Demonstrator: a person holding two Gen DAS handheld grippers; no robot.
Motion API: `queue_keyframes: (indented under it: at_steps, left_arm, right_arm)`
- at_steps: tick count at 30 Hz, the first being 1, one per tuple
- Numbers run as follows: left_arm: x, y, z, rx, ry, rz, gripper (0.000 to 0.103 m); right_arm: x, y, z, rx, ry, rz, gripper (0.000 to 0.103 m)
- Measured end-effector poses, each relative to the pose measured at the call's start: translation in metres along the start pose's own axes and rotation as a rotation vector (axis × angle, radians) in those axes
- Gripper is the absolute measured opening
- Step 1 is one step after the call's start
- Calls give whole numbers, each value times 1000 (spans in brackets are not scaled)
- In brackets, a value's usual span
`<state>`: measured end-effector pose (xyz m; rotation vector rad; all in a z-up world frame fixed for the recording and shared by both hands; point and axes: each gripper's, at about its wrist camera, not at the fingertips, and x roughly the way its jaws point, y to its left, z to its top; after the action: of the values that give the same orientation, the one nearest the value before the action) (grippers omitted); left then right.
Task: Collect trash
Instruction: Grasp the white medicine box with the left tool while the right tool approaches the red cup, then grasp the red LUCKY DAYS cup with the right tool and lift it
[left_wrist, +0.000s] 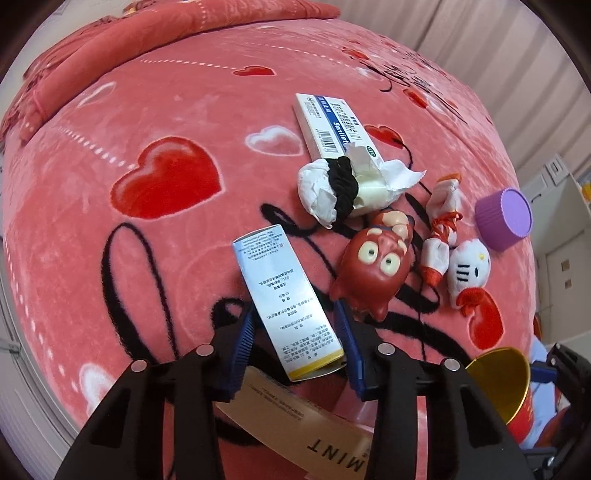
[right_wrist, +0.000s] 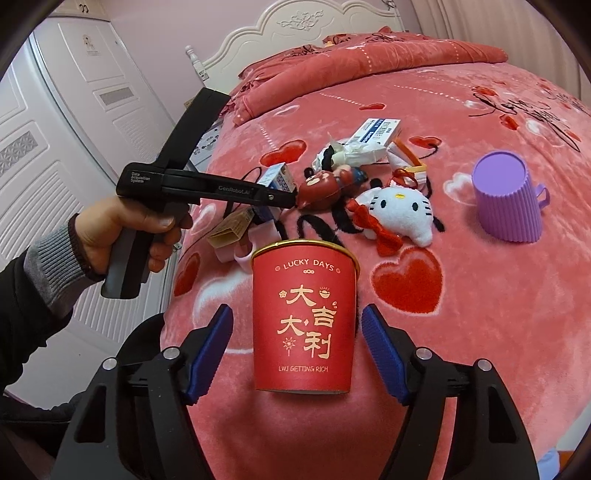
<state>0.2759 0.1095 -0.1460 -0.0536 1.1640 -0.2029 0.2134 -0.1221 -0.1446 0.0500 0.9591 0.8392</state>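
Jaws of my left gripper (left_wrist: 297, 343) stand wide open astride the small printed box (left_wrist: 286, 301), which lies flat on the red blanket (left_wrist: 129, 110), pads on either side, neither gripping. I should close squarely across its narrow width, clear of the red toy (left_wrist: 373, 275). My right gripper (right_wrist: 297, 356) gapes around the red cup (right_wrist: 304, 321), holding nothing.

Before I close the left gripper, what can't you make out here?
- Left wrist view: the tan MINT box lies partly behind the left gripper.
- Left wrist view: small print on the white box is unreadable.
- Right wrist view: inside the red cup, hidden by its wall.
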Motion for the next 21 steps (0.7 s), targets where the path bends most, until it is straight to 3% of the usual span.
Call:
queue_keyframes:
  at_steps: [2,12,17,21]
  left_arm:
    - [1,0,1,33,1,-1,29]
    - [-57,-30,-21,172,-86,-25,29]
    - [-78,-52,-38,234,-100,-66,29]
    - [-79,-64,-60,261,-93,-55,29]
  right_arm:
    - [1,-1,0,2,5,-4,72]
    - [-1,-3,0,-4,16,-8,72]
    - [0,1,1,-16,23,-9,72]
    - [5,4,2,-38,40,-15,72]
